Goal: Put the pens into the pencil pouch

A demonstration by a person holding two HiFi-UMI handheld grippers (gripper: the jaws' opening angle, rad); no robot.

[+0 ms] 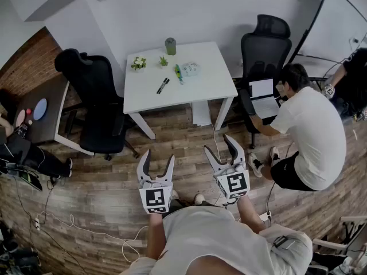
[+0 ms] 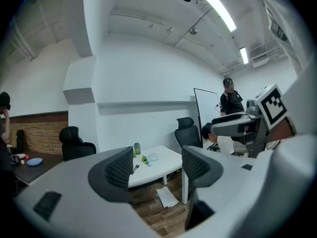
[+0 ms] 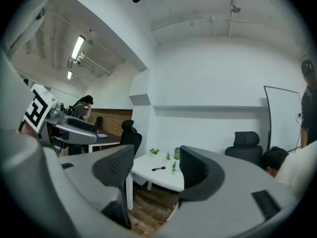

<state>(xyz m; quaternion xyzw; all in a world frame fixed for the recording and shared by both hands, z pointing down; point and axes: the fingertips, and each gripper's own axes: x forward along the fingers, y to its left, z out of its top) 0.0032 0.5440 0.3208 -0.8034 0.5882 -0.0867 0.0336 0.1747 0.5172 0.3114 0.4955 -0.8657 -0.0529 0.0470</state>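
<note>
Head view: both claws are held out over the wood floor (image 1: 103, 182), well short of the desk (image 1: 189, 93). Left claw (image 1: 157, 158) is wide open and empty. Right claw (image 1: 219, 145) is also spread wide with nothing in it.
- On the white desk, the black pens (image 1: 163, 85) lie near the middle, with a green pen (image 1: 178, 73) just beyond them.
- The pencil pouch (image 1: 190, 69) lies just beside the green pen, on its right.
- A green bottle (image 1: 170, 46) stands at the far edge, with two small plants (image 1: 138, 63) toward the left corner.
- Black office chairs (image 1: 94, 105) sit on either side of the desk.
- A person in a white shirt (image 1: 309, 136) crouches at right, near the right-hand chair.

Left gripper view: jaws stand far apart and the pads are clear. The desk shows through the gap, far off, with the bottle, pens and pouch on top. The right claw shows at the right edge.

Right gripper view: jaws also wide apart, holding nothing. The desk sits between them in the distance, with a black pen, the plants and the bottle visible. The pouch is mostly hidden behind the right jaw. A whiteboard (image 3: 282, 118) stands at right.
</note>
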